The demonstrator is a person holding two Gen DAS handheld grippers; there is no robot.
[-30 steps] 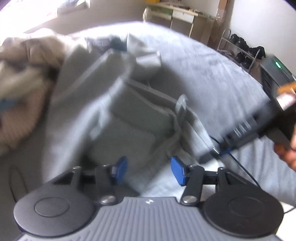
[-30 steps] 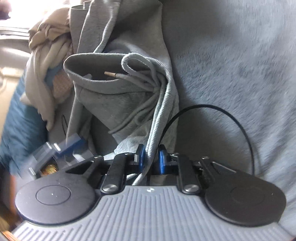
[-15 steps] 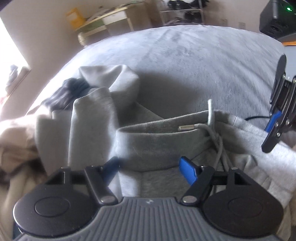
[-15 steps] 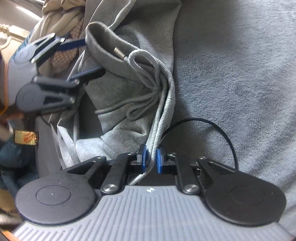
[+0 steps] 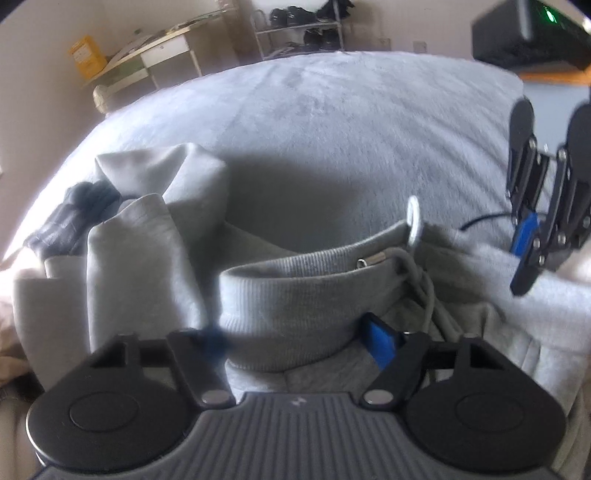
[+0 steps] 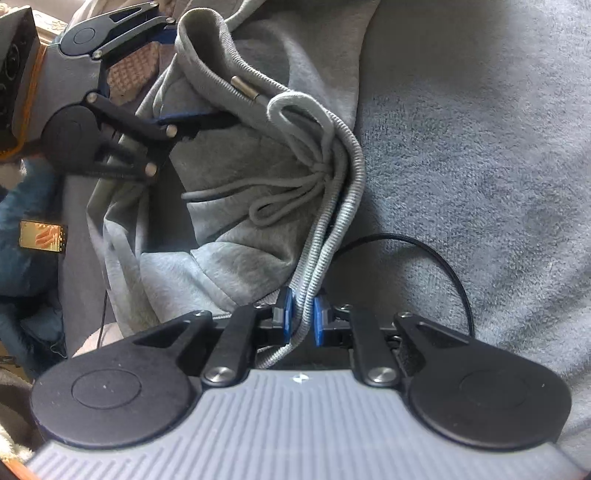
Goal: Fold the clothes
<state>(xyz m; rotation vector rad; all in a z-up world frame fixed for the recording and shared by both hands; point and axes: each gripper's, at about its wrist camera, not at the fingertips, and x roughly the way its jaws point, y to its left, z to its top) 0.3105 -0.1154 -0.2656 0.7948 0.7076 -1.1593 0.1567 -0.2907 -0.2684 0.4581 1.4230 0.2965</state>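
Each view looks forward and steeply down along its own gripper's fingers, close above the bed's grey plush blanket [image 5: 332, 122]. The left wrist view faces the far wall and a metal shoe rack [image 5: 299, 33]. Both share the crumpled grey sweatpants' ribbed waistband [image 5: 295, 295] [image 6: 218, 74], and each shows the other gripper.

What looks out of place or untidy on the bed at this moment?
The grey sweatpants lie bunched, not flat. Their drawstring hangs loose and tangled over the waistband. The right hand-held gripper pinches the waistband edge. A thin black cable loops across the blanket.
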